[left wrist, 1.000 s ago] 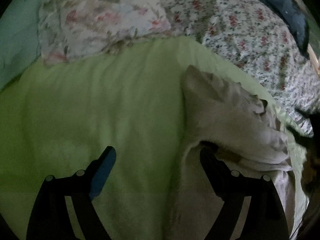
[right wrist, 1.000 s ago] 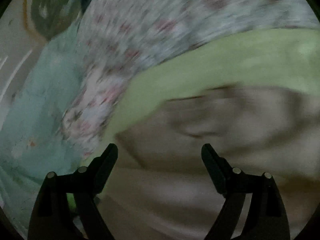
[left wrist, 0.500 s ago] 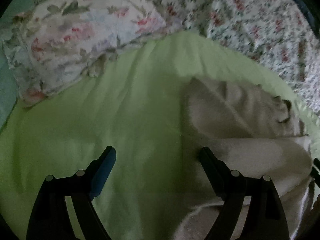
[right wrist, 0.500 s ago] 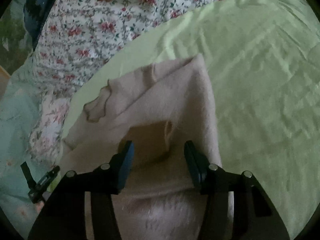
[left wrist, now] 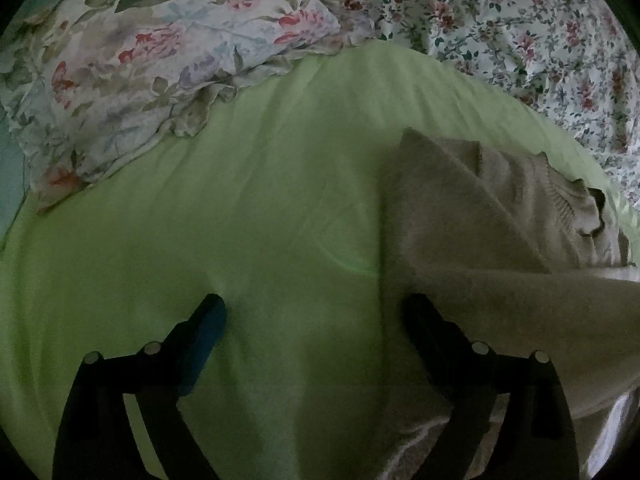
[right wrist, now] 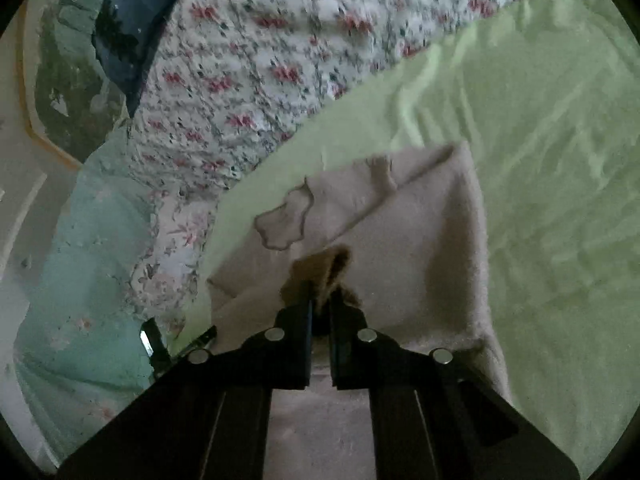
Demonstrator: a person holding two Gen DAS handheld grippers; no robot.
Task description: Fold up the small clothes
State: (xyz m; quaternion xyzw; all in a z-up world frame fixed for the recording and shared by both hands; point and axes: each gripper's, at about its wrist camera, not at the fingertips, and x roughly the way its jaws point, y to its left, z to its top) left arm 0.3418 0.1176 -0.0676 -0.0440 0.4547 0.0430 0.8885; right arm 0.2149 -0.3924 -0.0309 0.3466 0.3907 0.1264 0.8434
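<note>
While the right gripper [right wrist: 320, 300] pinches the soft, light beige sweater [right wrist: 420, 248] mid-panel, the left gripper [left wrist: 316, 312] gapes empty beside its edge; hems grip best.

Beige knitted garment [right wrist: 420, 240]: soft, fuzzy, matt cloth, ribbed at its frilled edge. Lime-green bed sheet [left wrist: 240, 220]: smooth woven cloth, faint sheen, finely creased. Flower-printed pillowcase [left wrist: 140, 60]: matt, rumpled cotton-like cloth.

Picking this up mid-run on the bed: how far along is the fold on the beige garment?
Done: the beige garment lies on the green sheet with one side already folded over. In hand: the right gripper, whose jaws have just been closing, is shut on a pinch of its fabric. The left gripper is open over bare sheet beside the garment's edge. Left: completing the fold and flattening it.
</note>
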